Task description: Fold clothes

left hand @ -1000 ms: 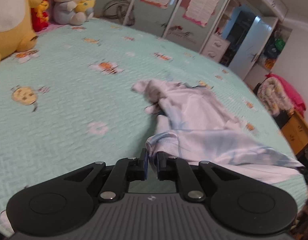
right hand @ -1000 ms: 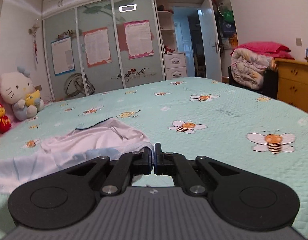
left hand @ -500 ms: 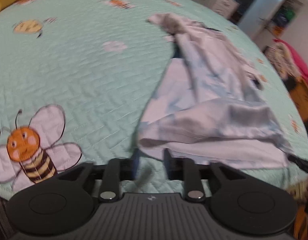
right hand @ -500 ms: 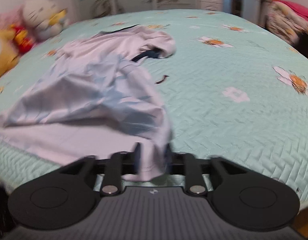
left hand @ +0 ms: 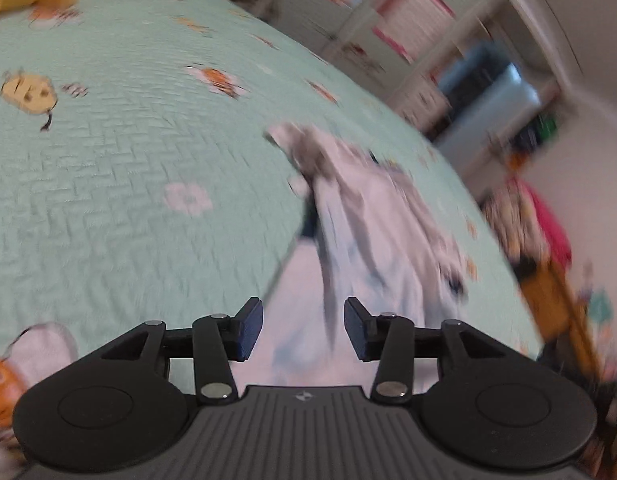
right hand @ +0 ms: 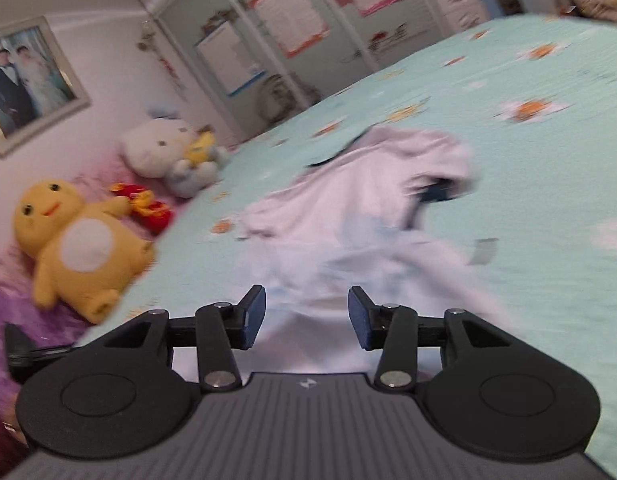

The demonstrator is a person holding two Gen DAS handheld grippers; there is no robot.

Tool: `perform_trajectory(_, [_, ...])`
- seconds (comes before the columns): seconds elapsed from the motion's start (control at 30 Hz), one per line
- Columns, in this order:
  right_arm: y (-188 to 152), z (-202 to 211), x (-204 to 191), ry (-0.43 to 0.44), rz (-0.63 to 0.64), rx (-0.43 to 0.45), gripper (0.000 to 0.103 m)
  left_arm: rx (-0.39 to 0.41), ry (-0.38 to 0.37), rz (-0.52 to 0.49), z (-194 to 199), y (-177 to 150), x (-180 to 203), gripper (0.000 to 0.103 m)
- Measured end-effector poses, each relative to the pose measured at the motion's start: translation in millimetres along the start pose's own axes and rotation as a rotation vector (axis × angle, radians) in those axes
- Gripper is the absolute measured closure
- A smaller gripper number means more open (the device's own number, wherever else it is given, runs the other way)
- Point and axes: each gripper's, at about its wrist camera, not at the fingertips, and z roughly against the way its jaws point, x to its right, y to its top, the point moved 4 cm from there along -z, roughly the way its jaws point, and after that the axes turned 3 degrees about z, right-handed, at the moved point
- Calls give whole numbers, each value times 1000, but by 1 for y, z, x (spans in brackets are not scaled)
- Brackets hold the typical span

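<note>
A pale white and light-blue garment [left hand: 372,232] lies crumpled in a long heap on the mint-green bedspread [left hand: 128,152]. My left gripper [left hand: 303,329] hangs open above the garment's near end, with cloth showing below the gap but not pinched. In the right wrist view the same garment [right hand: 348,216] spreads ahead, its dark-lined neck opening toward the right. My right gripper [right hand: 306,317] is open too, over the near edge of the cloth. Both views are blurred by motion.
A yellow plush toy [right hand: 76,248], a small red toy [right hand: 144,210] and a white cat plush [right hand: 164,156] sit along the bed's head end. Wardrobe doors [right hand: 292,28] with posters stand beyond the bed. A wooden dresser [left hand: 556,300] and pink bedding [left hand: 548,228] are off the bed's side.
Both grippers were shut on the garment a second ago, then let go and opened wide. The garment dropped onto the bed, and both cameras have swung.
</note>
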Motion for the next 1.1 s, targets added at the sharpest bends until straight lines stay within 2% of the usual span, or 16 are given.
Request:
perform_trajectory(0.1, [10, -62, -18, 34, -46, -40, 57, 45, 8, 87, -31, 26, -10, 56])
perform_trajectory(0.2, [33, -120, -21, 86, -164, -32, 57, 76, 28, 107, -59, 48, -15, 56])
perform_trajectory(0.37, [75, -212, -13, 64, -314, 18, 56, 97, 73, 87, -102, 82, -20, 56])
perform_trajectory(0.47, [89, -261, 3, 21, -387, 39, 55, 101, 98, -8, -124, 95, -10, 56])
perform_trajectory(0.57, [90, -301, 28, 15, -401, 21, 55, 109, 112, -123, -145, 106, 6, 56])
perform_trajectory(0.63, [81, -315, 42, 0, -306, 27, 54, 128, 99, -270, -159, 110, 34, 56])
perform_trajectory(0.7, [72, -328, 55, -19, -200, 37, 48, 156, 91, -435, -180, 112, 68, 56])
perform_trajectory(0.73, [61, -330, 61, -28, -115, 65, 50, 150, 85, -485, -192, 113, 78, 55])
perform_trajectory(0.77, [54, -328, 67, 2, -117, 104, 51, 138, 80, -524, -204, 114, 86, 55])
perform_trajectory(0.83, [59, -321, 71, 91, -165, 143, 37, 113, 69, -601, -229, 115, 101, 55])
perform_trajectory(1.1, [59, -324, 73, 128, -152, 128, 33, 12, 25, -911, -327, 119, 162, 57])
